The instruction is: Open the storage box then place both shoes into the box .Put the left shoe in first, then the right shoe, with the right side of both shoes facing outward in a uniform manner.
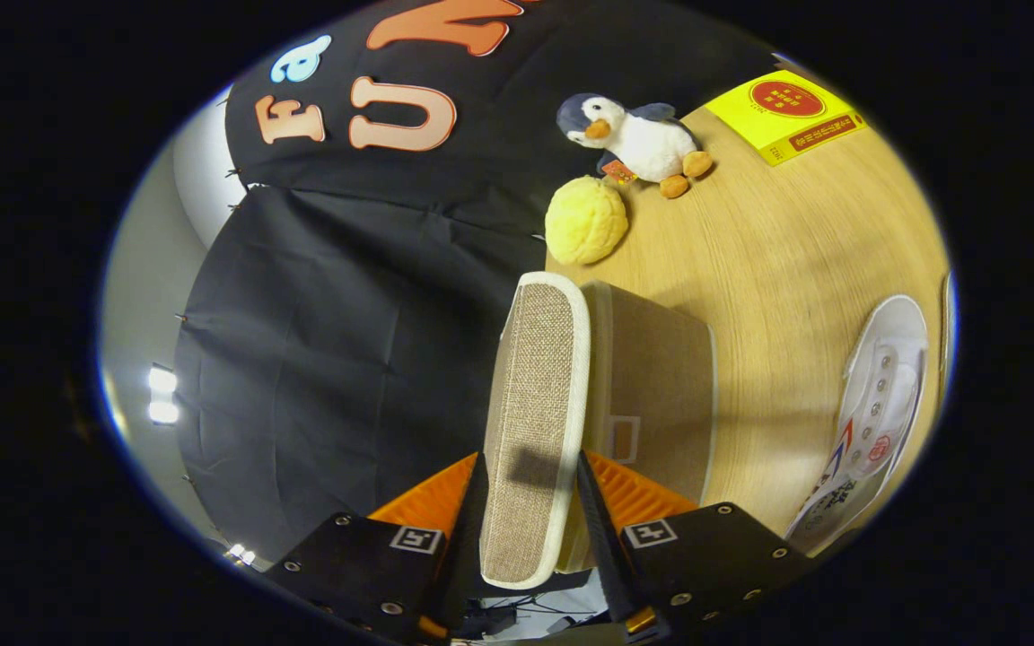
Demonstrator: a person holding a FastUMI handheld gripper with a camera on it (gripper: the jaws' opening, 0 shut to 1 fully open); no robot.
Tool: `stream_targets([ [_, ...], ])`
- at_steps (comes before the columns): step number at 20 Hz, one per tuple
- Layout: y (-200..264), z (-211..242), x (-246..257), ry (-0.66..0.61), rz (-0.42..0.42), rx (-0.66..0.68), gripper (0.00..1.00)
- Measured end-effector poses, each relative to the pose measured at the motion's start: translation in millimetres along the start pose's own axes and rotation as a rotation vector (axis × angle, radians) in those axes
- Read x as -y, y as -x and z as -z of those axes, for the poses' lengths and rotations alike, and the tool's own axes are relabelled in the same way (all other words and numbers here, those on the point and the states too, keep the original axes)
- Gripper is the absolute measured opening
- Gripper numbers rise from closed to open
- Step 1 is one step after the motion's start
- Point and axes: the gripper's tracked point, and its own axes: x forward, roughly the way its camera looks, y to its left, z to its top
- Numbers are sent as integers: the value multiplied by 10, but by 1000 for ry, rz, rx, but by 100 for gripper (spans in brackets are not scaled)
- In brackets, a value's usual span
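My gripper (pixel 530 489) is shut on the lid (pixel 535 404) of the storage box, a beige woven panel with a white rim, held between both fingers and lifted clear of the box. The box body (pixel 656 395), beige fabric with a small label, stands on the wooden table (pixel 777 242) just beyond the fingers. A white sneaker (pixel 876 404) with metal eyelets and a red and blue mark lies on the table to the right of the box. The inside of the box is hidden by the lid.
A plush penguin (pixel 638 139) and a yellow bumpy ball (pixel 584 220) sit on the table beyond the box, near the booth's black cloth wall. A yellow book (pixel 786 115) lies at the table's far side.
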Motion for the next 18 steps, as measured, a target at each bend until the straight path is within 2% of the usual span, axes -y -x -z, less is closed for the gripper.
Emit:
stream_targets([
  [1, -14, -46, -75, 5, -14, 14, 49],
  [3, -48, -77, -198, 38, -13, 26, 37],
  [9, -209, -72, -745, 90, -71, 33, 19],
  [13, -398, -28, -1119, 108, -124, 32, 14],
  [18, -723, 86, -1465, 141, -141, 8, 9],
])
